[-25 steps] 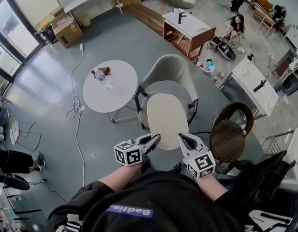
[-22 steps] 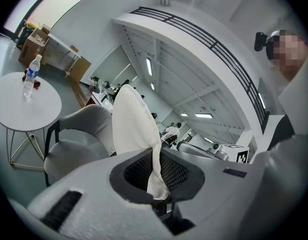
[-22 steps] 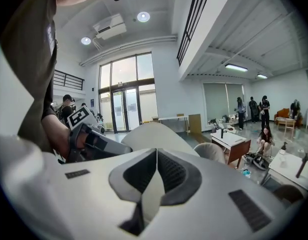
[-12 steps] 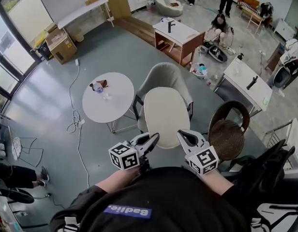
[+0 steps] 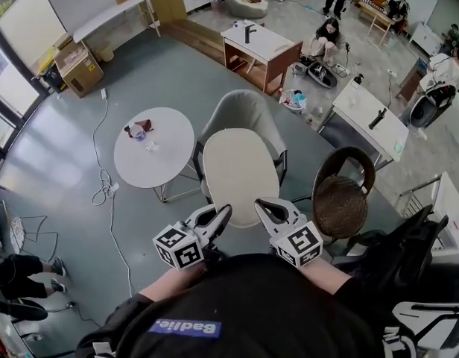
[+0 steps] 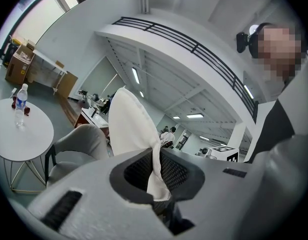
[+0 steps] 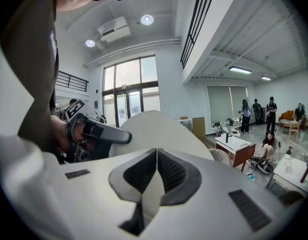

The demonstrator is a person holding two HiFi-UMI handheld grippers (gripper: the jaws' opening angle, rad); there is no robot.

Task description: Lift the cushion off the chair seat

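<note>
The cream oval cushion (image 5: 241, 171) hangs over the seat of the grey armchair (image 5: 244, 110), held by its near edge. My left gripper (image 5: 223, 216) is shut on the cushion's near left rim, and my right gripper (image 5: 261, 204) is shut on the near right rim. In the left gripper view the cushion (image 6: 126, 124) rises from between the jaws of the left gripper (image 6: 156, 166), with the armchair (image 6: 81, 141) below it. In the right gripper view the cushion (image 7: 156, 126) spreads out beyond the right gripper (image 7: 155, 159), whose jaws pinch its thin edge. The left gripper (image 7: 91, 136) shows beside it. The seat is hidden under the cushion.
A round white table (image 5: 155, 151) with a bottle (image 6: 21, 98) stands left of the armchair. A brown wicker chair (image 5: 345, 200) is at the right. A wooden desk (image 5: 263, 45), a white table (image 5: 371, 121) and people lie beyond. A cable (image 5: 103, 185) runs along the floor.
Both grippers have come up with the cushion's near edge in them, and the cushion has risen off the seat. Both grips are unchanged.
</note>
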